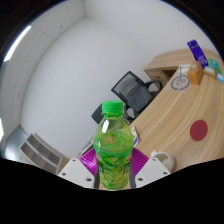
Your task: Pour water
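Observation:
A green plastic bottle (112, 145) with a green cap (113, 106) and a patterned label stands upright between my fingers. My gripper (113, 168) is shut on the bottle, with a purple pad (90, 158) pressed to its left side and the other pad (136, 159) to its right. The bottle is lifted off any surface, and its base is hidden below the fingers. No cup or other receiving vessel shows here.
A curved wooden desk (175, 105) runs off to the right, with a blue object (197, 50) and small items on it. A black office chair (131, 89) stands beyond the bottle. A grey cabinet (42, 151) sits low at the left by the white walls.

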A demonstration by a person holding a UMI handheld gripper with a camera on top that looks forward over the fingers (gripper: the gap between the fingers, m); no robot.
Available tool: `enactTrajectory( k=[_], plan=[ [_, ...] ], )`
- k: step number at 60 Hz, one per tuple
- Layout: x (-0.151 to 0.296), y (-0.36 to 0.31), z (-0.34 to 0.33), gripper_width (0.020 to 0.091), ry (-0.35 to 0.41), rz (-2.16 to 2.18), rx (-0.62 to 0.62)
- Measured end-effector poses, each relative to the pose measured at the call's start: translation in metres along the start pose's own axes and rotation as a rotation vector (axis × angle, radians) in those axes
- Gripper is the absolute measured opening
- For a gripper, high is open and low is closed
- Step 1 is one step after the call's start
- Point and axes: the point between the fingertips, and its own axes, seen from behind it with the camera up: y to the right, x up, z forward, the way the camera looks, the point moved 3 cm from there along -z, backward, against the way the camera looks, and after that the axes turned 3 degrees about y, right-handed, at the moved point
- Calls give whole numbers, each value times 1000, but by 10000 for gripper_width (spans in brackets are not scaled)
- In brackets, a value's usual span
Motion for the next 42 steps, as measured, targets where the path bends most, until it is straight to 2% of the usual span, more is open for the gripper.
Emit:
enactTrajectory(
  k=[11, 18, 25, 42],
  plan=[
    [88, 45, -19, 433, 164, -539, -142],
    [117, 77, -24, 434, 198, -695, -206],
    [129, 115, -15, 430, 173, -737, -205],
    [115, 209, 8, 432, 113, -805, -209]
  ],
)
